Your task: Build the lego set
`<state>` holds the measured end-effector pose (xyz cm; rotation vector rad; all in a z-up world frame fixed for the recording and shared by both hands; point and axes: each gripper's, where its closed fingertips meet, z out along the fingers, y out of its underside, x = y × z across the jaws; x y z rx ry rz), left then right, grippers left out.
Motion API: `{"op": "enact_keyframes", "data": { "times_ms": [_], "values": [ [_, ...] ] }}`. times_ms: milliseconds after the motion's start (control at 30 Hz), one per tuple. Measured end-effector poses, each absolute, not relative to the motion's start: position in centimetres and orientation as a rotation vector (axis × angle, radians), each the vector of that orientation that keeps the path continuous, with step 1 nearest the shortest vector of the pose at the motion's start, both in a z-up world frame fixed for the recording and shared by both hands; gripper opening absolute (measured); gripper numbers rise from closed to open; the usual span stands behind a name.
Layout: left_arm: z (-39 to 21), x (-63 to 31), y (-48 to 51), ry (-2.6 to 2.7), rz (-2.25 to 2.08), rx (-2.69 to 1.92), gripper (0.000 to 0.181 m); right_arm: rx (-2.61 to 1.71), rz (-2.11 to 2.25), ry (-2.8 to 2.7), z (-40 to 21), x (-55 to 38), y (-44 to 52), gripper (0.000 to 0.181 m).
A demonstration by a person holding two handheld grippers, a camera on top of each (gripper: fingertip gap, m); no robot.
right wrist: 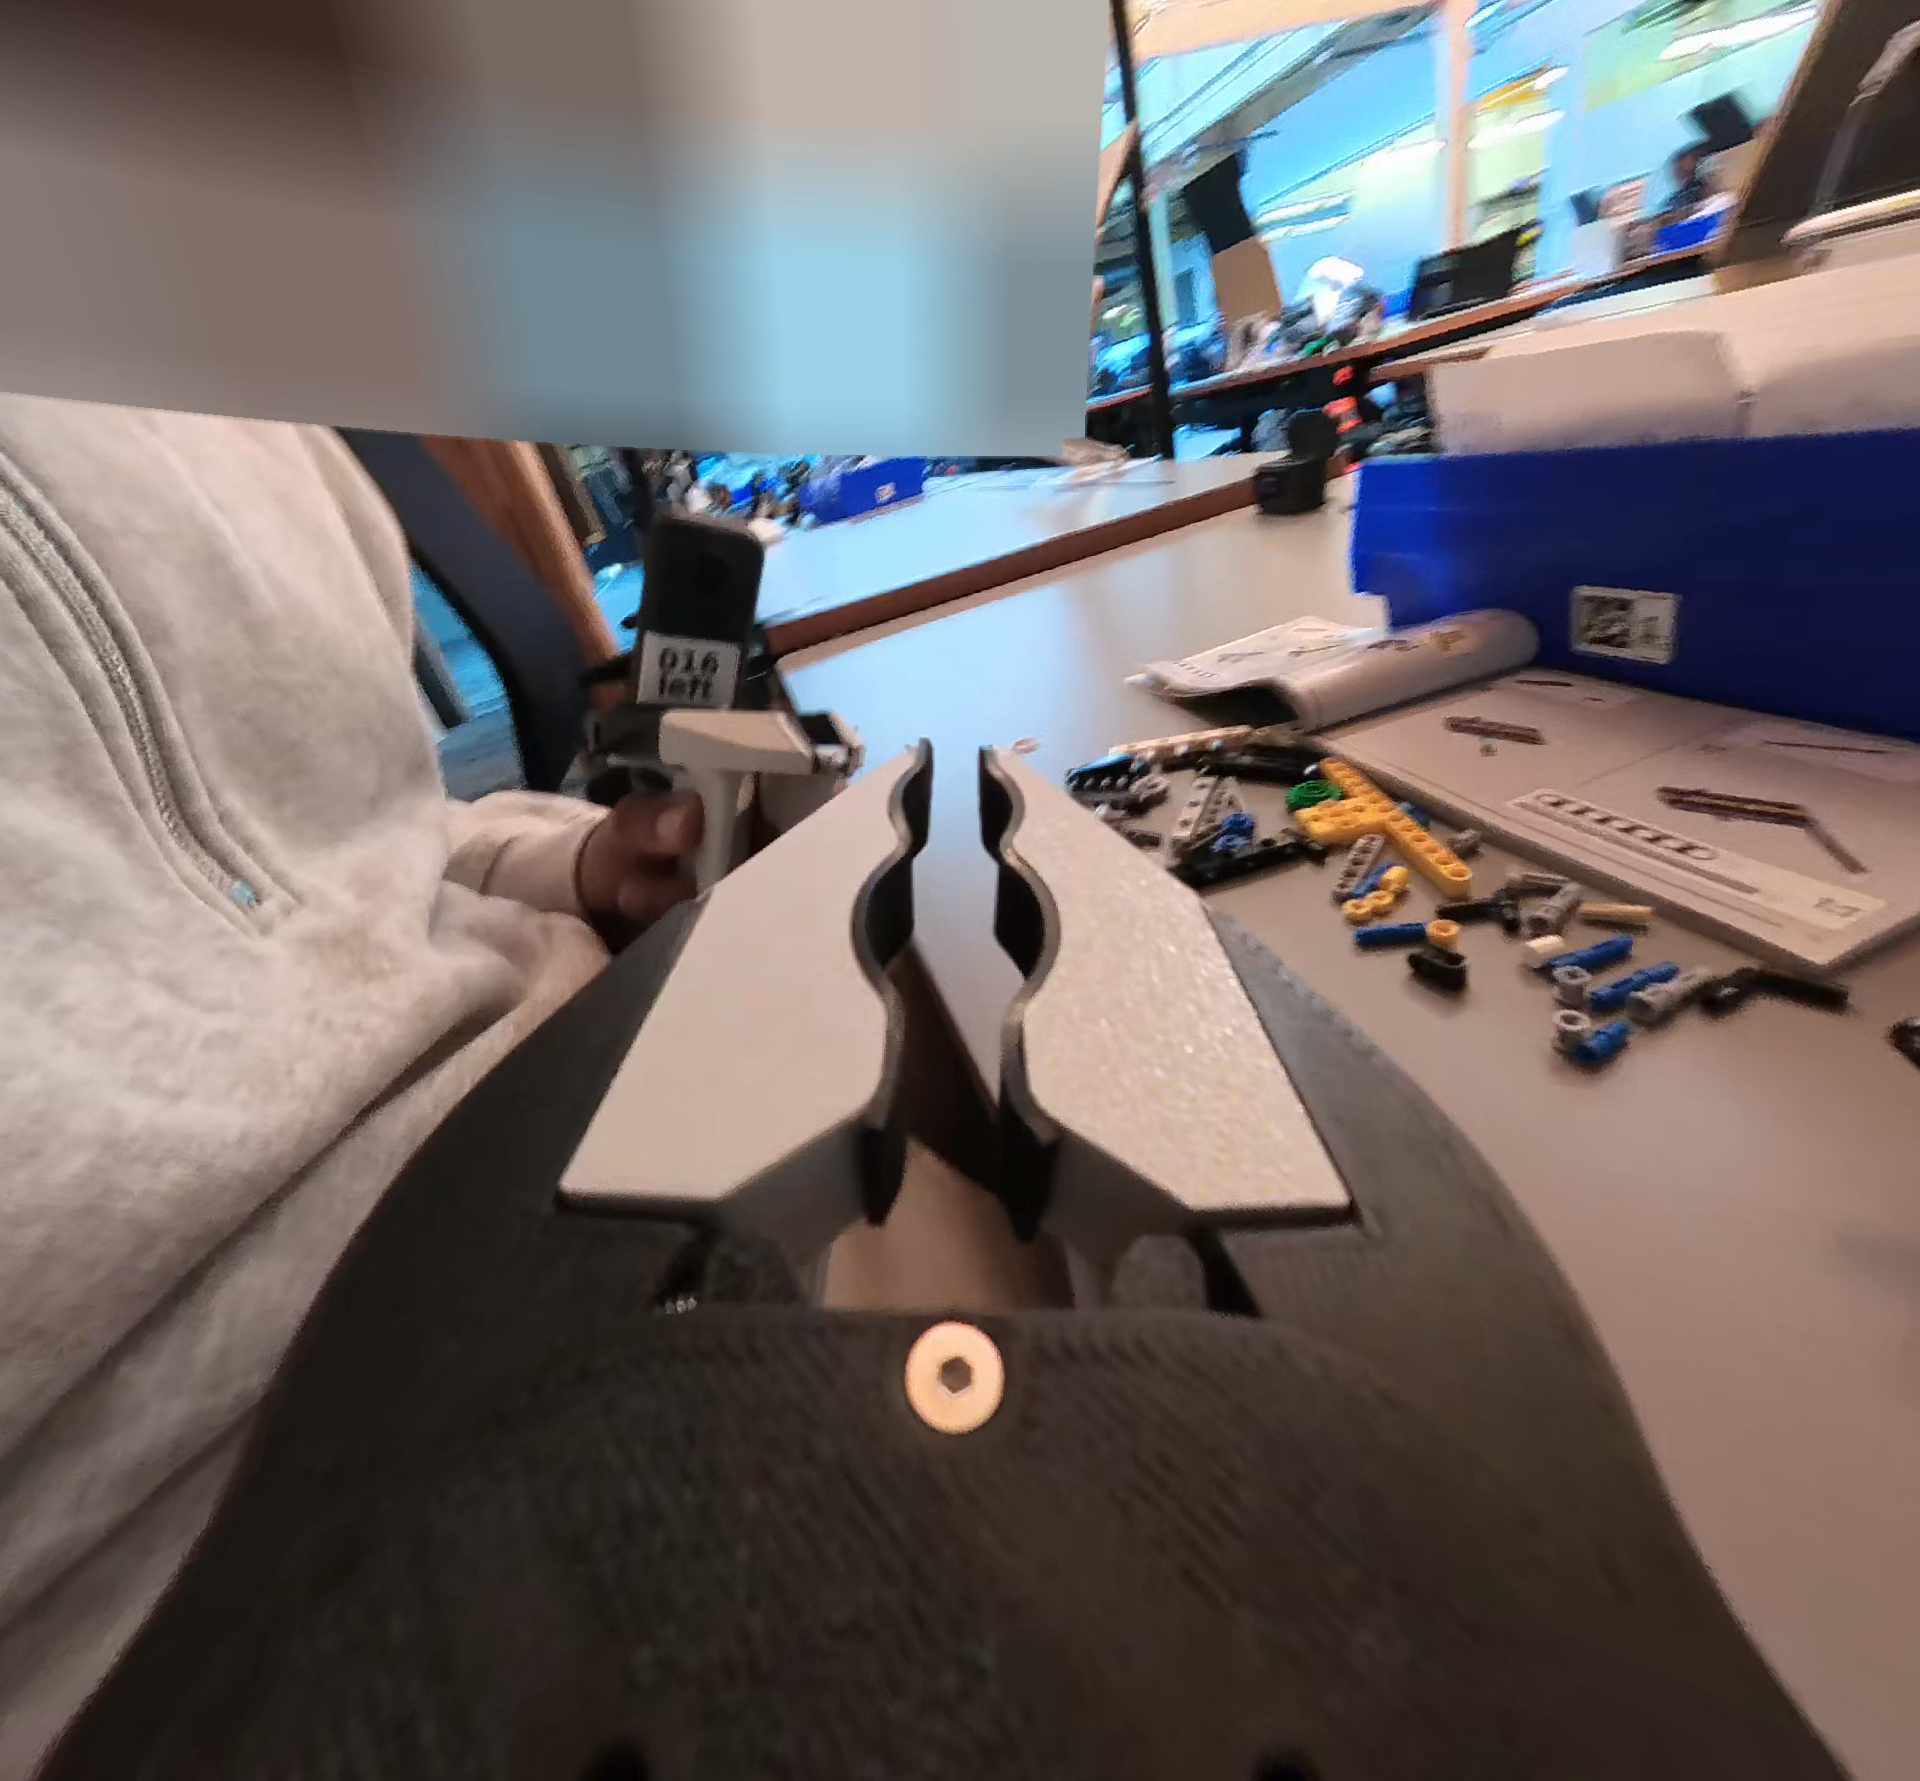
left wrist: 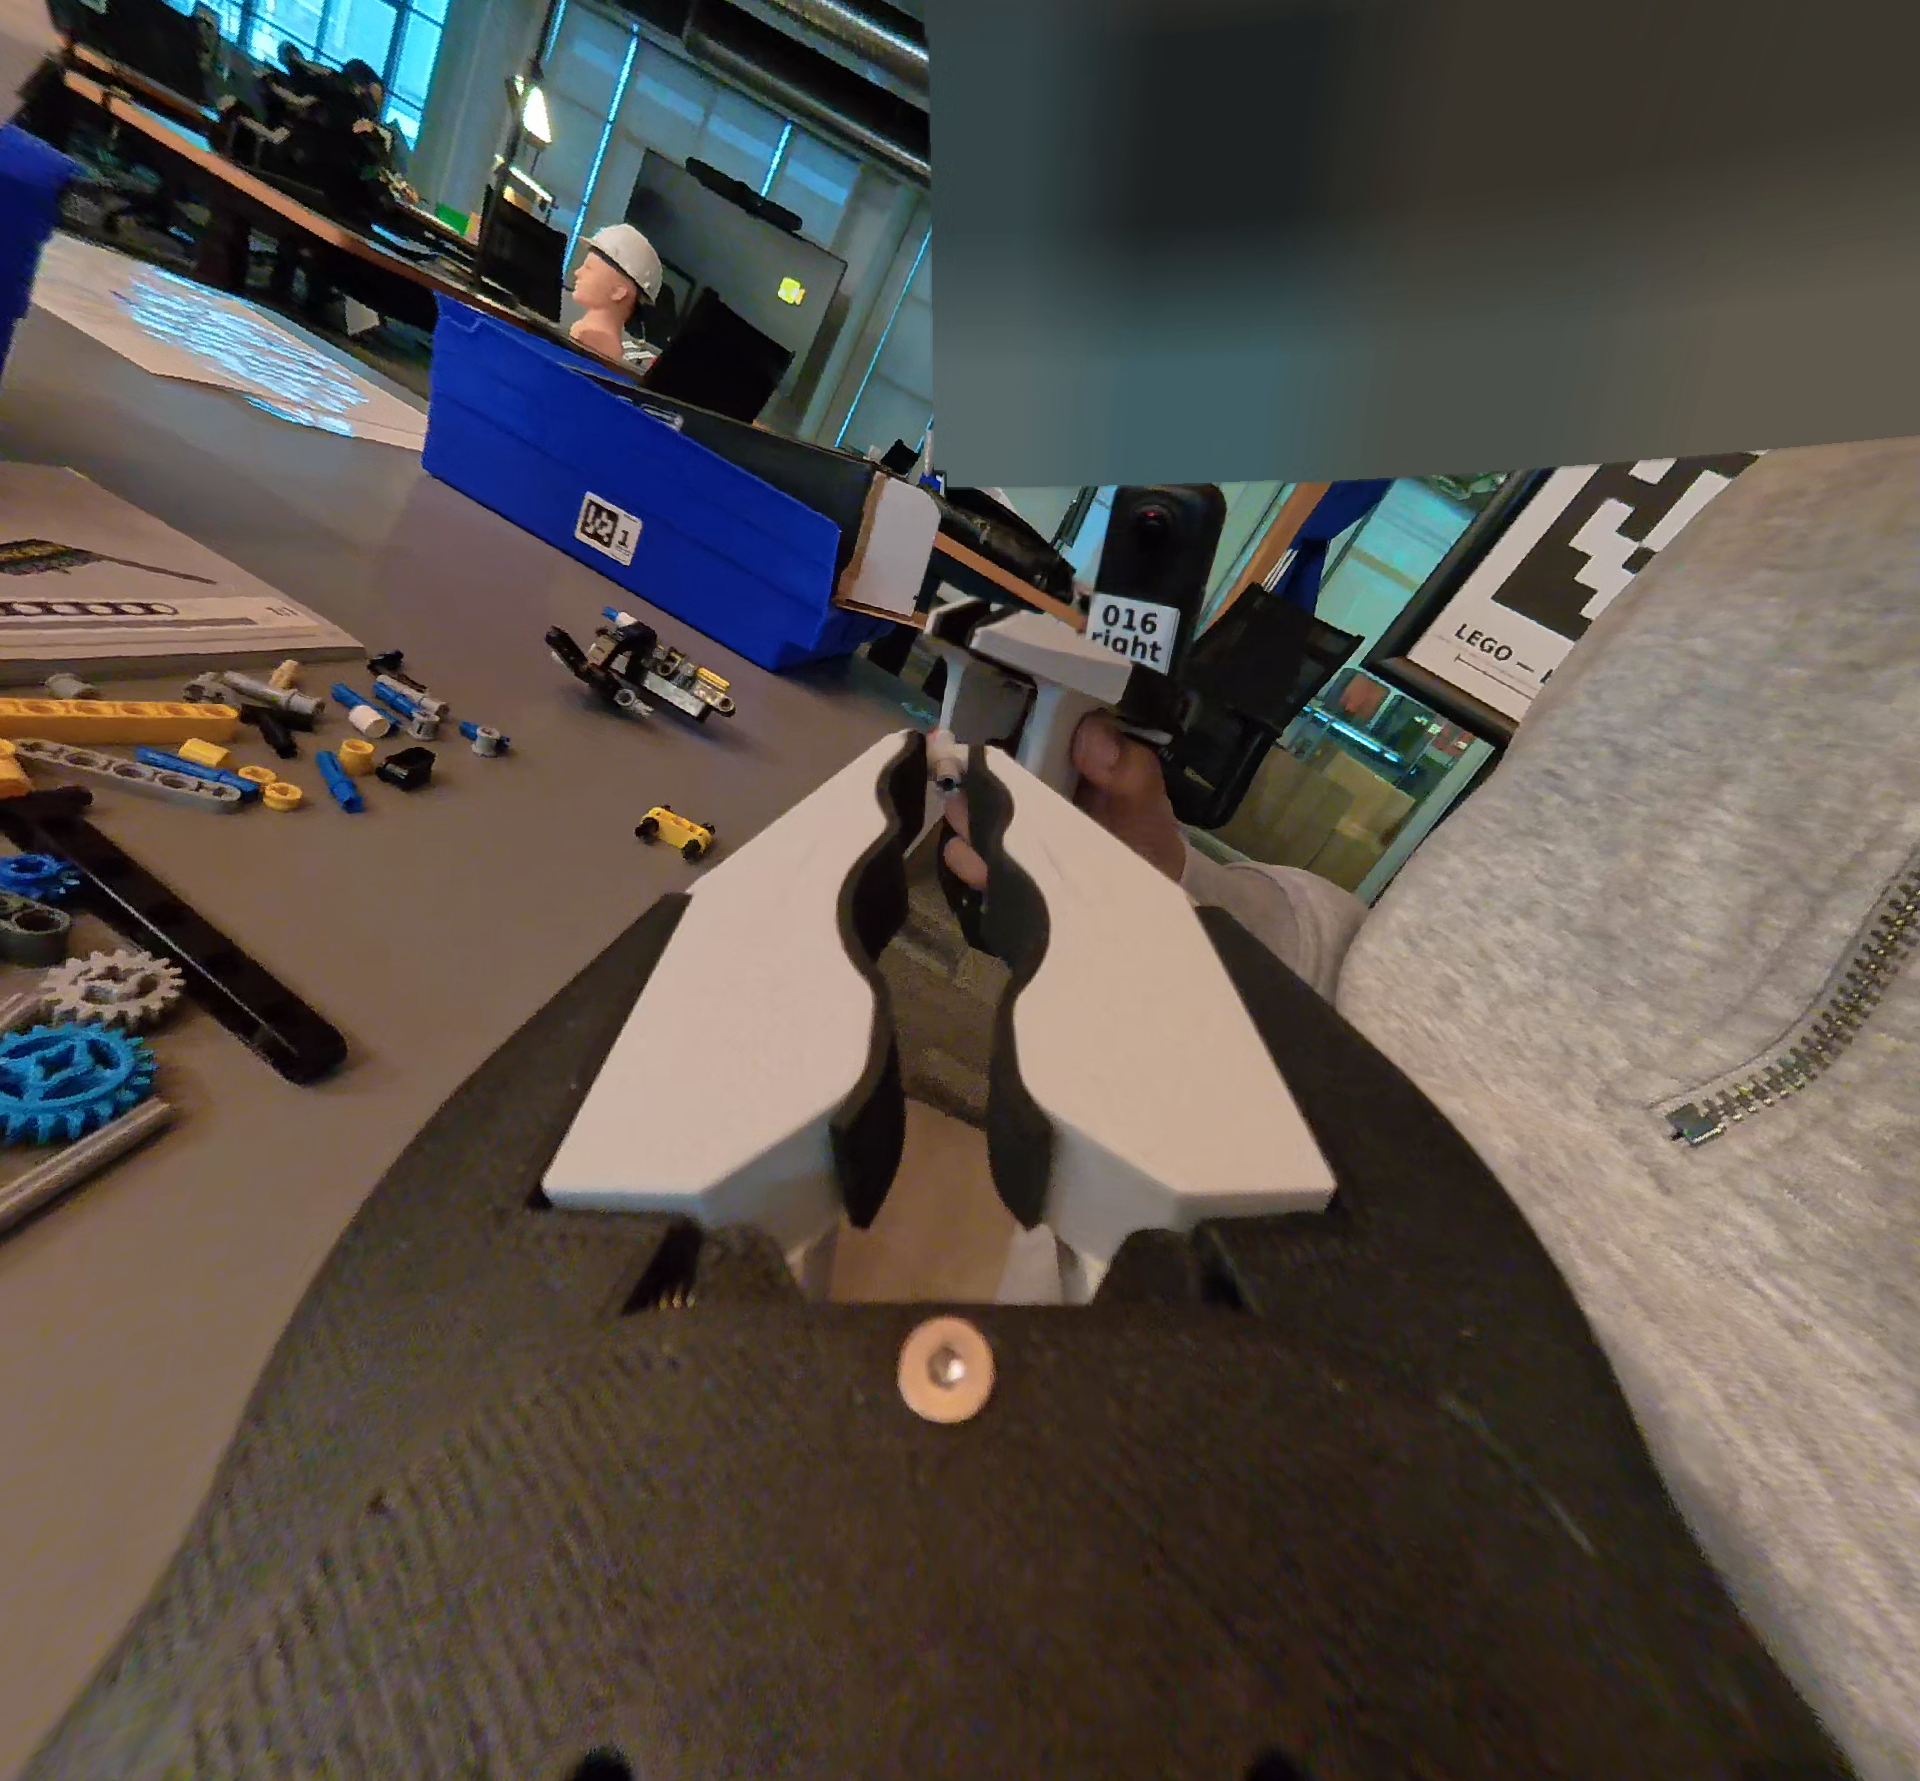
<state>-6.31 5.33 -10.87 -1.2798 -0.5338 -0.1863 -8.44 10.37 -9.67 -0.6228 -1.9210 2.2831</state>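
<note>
My left gripper [left wrist: 948, 763] is held up off the table, its jaws nearly together on a small light-grey pin [left wrist: 945, 767] at the tips. My right gripper [right wrist: 956, 755] has a narrow gap between its fingers and nothing in it. It hangs over the table edge. The two grippers face each other in front of a person's chest. A small black and yellow partial build [left wrist: 644, 673] lies on the grey table [left wrist: 499, 900]. Loose parts lie around: a yellow beam [left wrist: 114, 721], blue gears [left wrist: 62, 1077], a black beam [left wrist: 177, 942] and blue pins [right wrist: 1590, 962].
An open instruction booklet [right wrist: 1662, 827] lies behind the parts, also in the left wrist view [left wrist: 135, 588]. A blue bin [left wrist: 644, 495] stands at the back of the table [right wrist: 1631, 547]. A person in a grey zip hoodie [left wrist: 1662, 900] sits close behind both grippers. The grippers' ends are close to 6 centimetres from one another. Left tips and right tips are each some 20 centimetres from the yellow beam [left wrist: 114, 721]. Seen from the right wrist view [right wrist: 1401, 848] as well.
</note>
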Motion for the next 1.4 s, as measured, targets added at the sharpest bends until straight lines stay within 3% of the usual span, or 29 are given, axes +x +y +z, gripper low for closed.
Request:
{"op": "enact_keyframes", "data": {
  "times_ms": [1400],
  "values": [
    [-12.7,-8.7,4.3,-0.671,-0.264,-1.236,0.005,-0.677,2.023,-2.063,-12.9,-10.6,8.6,0.011]
  ]
}}
